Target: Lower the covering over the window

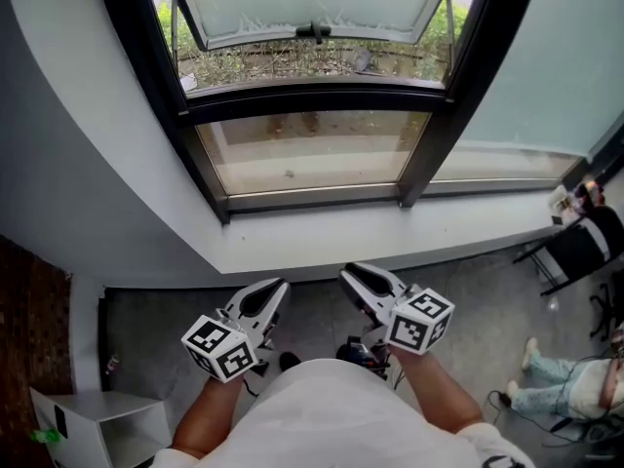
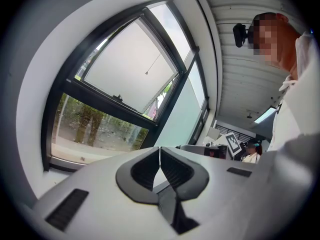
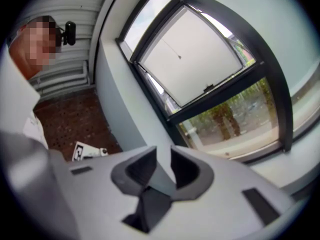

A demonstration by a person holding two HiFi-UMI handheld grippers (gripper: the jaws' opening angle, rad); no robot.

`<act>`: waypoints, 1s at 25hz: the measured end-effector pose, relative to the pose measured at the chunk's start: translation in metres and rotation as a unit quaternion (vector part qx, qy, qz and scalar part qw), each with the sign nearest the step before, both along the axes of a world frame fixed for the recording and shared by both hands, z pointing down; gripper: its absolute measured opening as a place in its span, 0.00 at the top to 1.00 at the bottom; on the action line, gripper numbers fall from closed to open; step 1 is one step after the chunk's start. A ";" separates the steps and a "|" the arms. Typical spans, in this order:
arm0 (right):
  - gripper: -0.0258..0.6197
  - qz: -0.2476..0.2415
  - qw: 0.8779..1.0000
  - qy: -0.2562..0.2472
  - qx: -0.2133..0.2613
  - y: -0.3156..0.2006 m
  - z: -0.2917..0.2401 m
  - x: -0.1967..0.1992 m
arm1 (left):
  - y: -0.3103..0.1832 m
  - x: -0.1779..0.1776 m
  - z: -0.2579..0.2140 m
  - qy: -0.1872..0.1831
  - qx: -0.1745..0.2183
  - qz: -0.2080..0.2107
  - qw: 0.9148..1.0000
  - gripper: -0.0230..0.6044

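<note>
1. The person is standing at the window sill (image 1: 390,237), holding both grippers low by the waist and well apart from the glass. The left gripper (image 2: 159,154) is sitting closed, pads together with nothing between them. The right gripper (image 3: 163,156) is standing with its jaws parted and empty.
2. The covering itself is not showing in any view; I am judging that it is rolled up above the top of the window. Only its thin pull cord (image 2: 154,64) is showing, dangling in front of the open sash (image 1: 312,3) with a small bob (image 2: 146,73) at its end.
3. The cord is thin and hanging free, so jaws closing on it could be missing it, or pinching only the bob and slipping off on the pull.
4. The reach is going up and across a deep sill, so a slanted pull could be dragging the covering down crooked.
5. With the sash swung open, a draught could be swinging the cord, and a rising gripper could be knocking the sash handle (image 1: 314,32).
6. The cord is hanging plumb, its long axis running up and down and the bob pointing at the floor. The covering's own long axis, I am guessing, is lying across the window's width.
</note>
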State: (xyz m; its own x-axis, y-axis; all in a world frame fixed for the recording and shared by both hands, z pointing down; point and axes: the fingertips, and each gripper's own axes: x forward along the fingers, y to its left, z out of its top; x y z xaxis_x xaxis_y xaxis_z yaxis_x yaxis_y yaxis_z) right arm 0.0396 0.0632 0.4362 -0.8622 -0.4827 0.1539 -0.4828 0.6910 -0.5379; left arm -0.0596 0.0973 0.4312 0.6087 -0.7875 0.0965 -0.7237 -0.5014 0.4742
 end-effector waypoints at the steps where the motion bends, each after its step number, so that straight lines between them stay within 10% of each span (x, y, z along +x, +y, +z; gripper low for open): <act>1: 0.83 0.003 1.000 0.001 0.001 0.000 0.000 -0.002 | 0.000 -0.003 0.000 -0.001 0.001 0.003 1.000 0.92; 25: 0.82 0.034 0.998 0.019 0.057 -0.047 -0.014 -0.029 | -0.038 -0.030 -0.010 -0.034 0.031 0.036 0.998 0.92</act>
State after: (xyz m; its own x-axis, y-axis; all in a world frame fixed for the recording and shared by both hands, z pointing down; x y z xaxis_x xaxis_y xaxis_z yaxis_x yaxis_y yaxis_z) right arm 0.0106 0.0165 0.4226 -0.8209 -0.5567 0.1268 -0.5498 0.7109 -0.4386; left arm -0.0897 0.0591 0.4217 0.6574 -0.7478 0.0928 -0.7147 -0.5798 0.3913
